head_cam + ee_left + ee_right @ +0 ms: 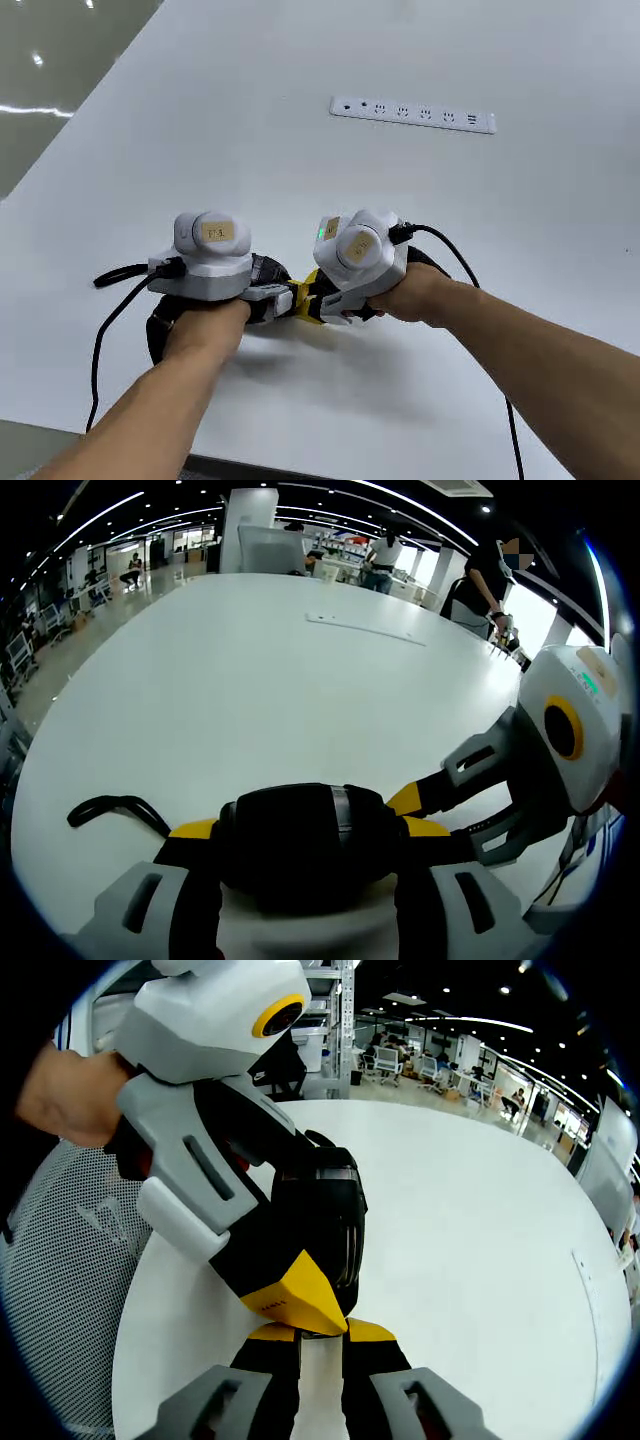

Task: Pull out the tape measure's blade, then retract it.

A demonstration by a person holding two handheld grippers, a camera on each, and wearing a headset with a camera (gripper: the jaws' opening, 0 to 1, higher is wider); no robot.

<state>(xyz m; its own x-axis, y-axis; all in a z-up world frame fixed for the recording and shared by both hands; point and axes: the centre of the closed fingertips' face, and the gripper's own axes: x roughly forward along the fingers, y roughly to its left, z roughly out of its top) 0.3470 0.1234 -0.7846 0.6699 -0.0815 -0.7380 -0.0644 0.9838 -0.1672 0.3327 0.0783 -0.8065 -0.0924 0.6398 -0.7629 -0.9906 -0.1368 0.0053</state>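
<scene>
Closest to the lens, the tape measure (295, 855) is sitting as a black, rounded case right between the yellow tips of my left claw (305, 825). I am squeezing it across its sides, so that claw is clamped on the case. I am holding it low over the white table (420, 190), toward the table's near edge in the head view, with my two claws meeting nose to nose. My right claw (320, 1332) is reaching in from the other side. Its yellow tips are drawn close together with only a thin slit between them, right at the case's lower corner and just beside the left claw's tip, about where I would expect the blade's hook to be. I cannot tell whether those tips are pinching the hook or only resting next to it, because the left claw's yellow tip is covering the spot. I am seeing no length of blade drawn out between the claws, so I am judging the task to be at its very start. The grip on the case is made, the catch on the hook is perhaps being made, and both the pull-out and the retraction are left to do. Farther off, a white power strip (412, 114) is lying well apart across the table, and a black cable (120, 272) is trailing from my left claw.
</scene>
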